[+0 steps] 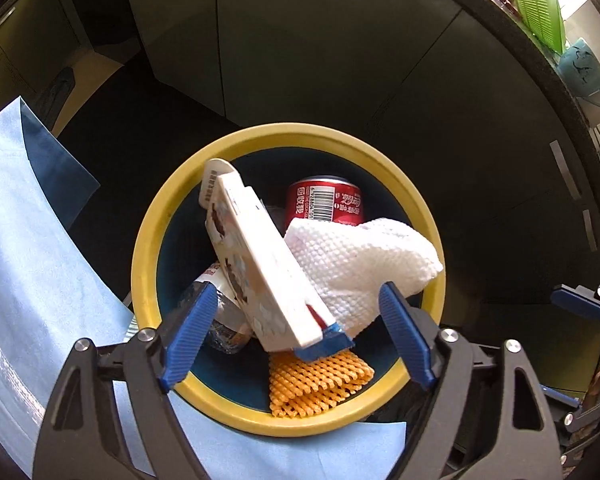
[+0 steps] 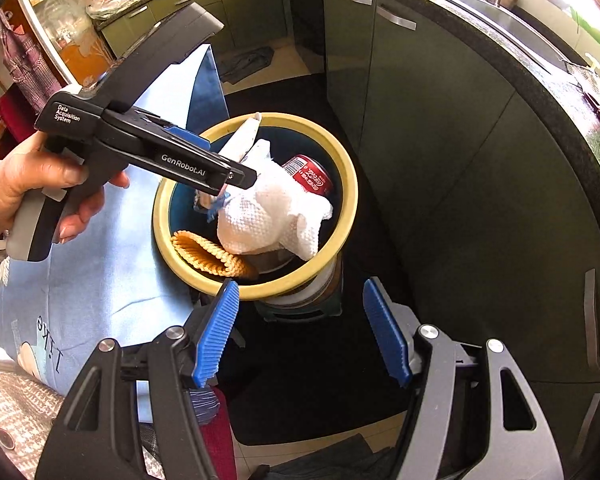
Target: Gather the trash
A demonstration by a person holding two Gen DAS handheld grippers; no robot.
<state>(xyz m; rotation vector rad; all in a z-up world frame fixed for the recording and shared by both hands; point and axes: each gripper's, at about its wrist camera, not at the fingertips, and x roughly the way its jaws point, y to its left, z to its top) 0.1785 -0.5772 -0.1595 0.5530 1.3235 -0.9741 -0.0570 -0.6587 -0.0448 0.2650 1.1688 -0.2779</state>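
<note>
While the left gripper point(image 1: 296, 336) hangs over the yellow-rimmed trash bin point(image 1: 148, 256), its fingers stand apart, touching nothing; the white carton point(image 1: 260, 264) leans loose inside, on a Coca-Cola can point(image 1: 324, 200), a white paper towel point(image 1: 364, 264), an orange foam net point(image 1: 316, 384) and a plastic bottle point(image 1: 220, 320). Step in hand looks like the drop-off, release done. The right gripper point(image 2: 300, 332), fingers apart and empty, waits beside the bin. Next move likely: pull the left gripper out and look for more trash.
</note>
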